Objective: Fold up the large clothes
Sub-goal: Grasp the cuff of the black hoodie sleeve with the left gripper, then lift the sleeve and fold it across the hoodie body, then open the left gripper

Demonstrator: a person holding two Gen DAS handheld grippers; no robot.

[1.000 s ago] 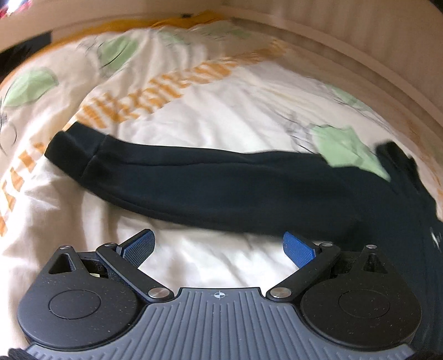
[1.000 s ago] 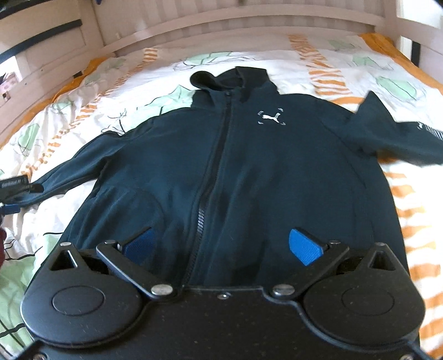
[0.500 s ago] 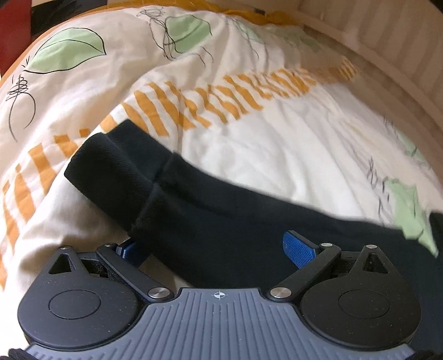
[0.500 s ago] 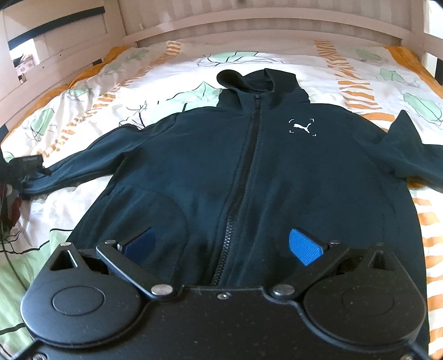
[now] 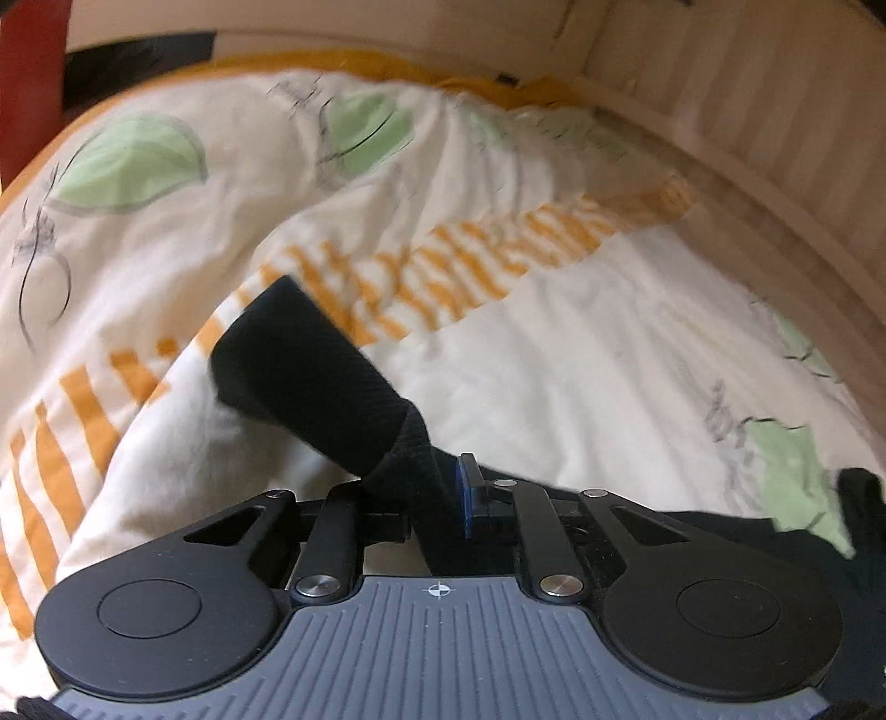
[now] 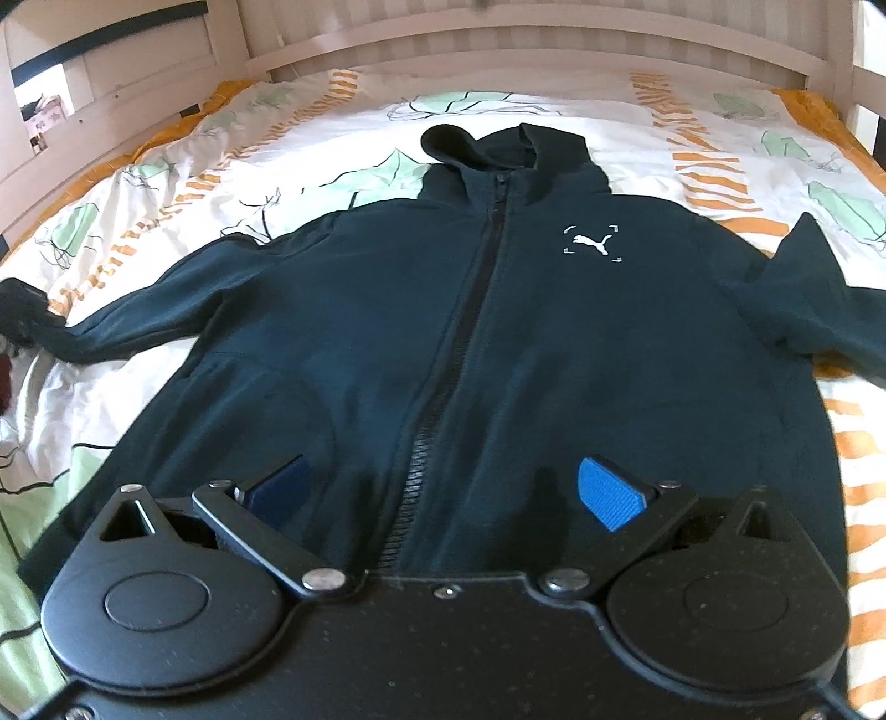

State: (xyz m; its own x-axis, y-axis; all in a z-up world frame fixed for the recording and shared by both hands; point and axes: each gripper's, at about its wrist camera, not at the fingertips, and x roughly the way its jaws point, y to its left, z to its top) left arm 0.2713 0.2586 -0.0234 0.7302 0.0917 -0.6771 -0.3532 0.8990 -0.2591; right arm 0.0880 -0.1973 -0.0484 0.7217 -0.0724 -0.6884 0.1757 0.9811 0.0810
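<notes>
A dark navy zip hoodie (image 6: 470, 343) lies face up and spread flat on the bed, hood at the far end, a white logo on its chest. My left gripper (image 5: 434, 498) is shut on the hoodie's left sleeve (image 5: 310, 376) just behind the cuff, which sticks up past the fingers. That sleeve end shows at the far left of the right wrist view (image 6: 33, 315). My right gripper (image 6: 443, 490) is open and empty, hovering over the hoodie's hem astride the zipper.
The bed has a white duvet (image 5: 581, 360) with green leaves and orange stripes. A pale wooden bed frame (image 6: 498, 39) runs along the far end and the sides (image 5: 775, 138). A red object (image 5: 27, 83) stands beyond the left edge.
My left gripper closed on the sleeve near the cuff and lifted it off the duvet. My right gripper stayed open and drifted slightly over the hem.
</notes>
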